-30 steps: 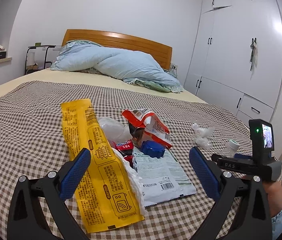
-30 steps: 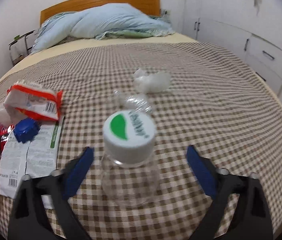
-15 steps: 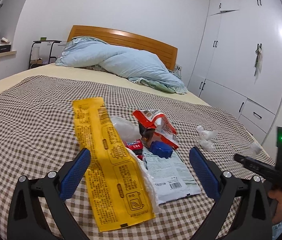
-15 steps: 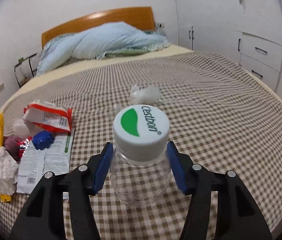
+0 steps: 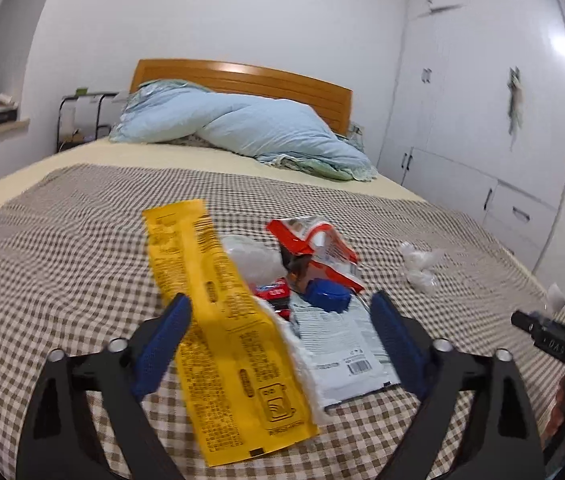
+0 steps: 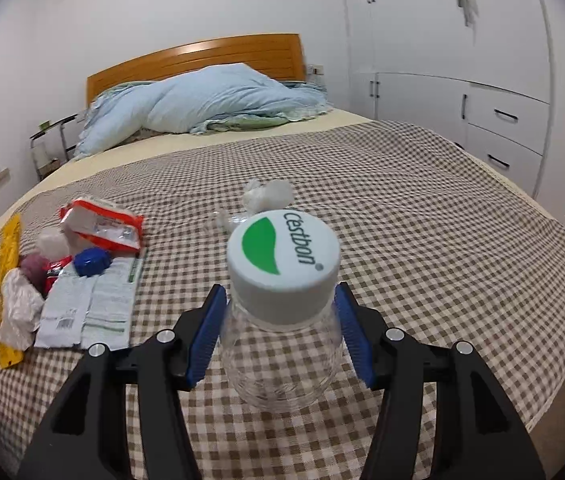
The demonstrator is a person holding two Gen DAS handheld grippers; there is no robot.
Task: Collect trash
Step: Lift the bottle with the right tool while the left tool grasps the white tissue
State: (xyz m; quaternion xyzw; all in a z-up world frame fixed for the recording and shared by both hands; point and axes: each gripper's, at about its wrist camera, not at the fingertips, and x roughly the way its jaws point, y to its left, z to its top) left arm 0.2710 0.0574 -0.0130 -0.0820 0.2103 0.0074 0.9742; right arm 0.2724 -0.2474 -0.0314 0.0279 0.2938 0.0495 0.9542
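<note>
A heap of trash lies on the checked bedspread [image 5: 62, 248]: a long yellow wrapper [image 5: 226, 332], a white printed packet [image 5: 342, 352], a red-and-white bag [image 5: 318, 248] and a blue cap [image 5: 328, 296]. My left gripper [image 5: 280, 332] hovers just above the near end of the heap with its jaws closing; the pads touch nothing. My right gripper [image 6: 280, 330] is shut on a clear plastic bottle [image 6: 282, 356] with a white, green-marked cap [image 6: 282, 248], held above the bedspread. Crumpled white tissue [image 6: 268, 194] lies beyond the bottle.
A light blue duvet [image 5: 242, 128] is bunched against the wooden headboard [image 5: 242, 80]. White wardrobes and drawers [image 5: 482, 120] line the right wall. A black metal rack [image 5: 82, 120] stands left of the bed. The right gripper's body [image 5: 554, 344] shows at the left wrist view's right edge.
My right gripper closed on the clear bottle and lifted it off the bedspread. My left gripper's jaws narrowed slightly over the wrapper heap.
</note>
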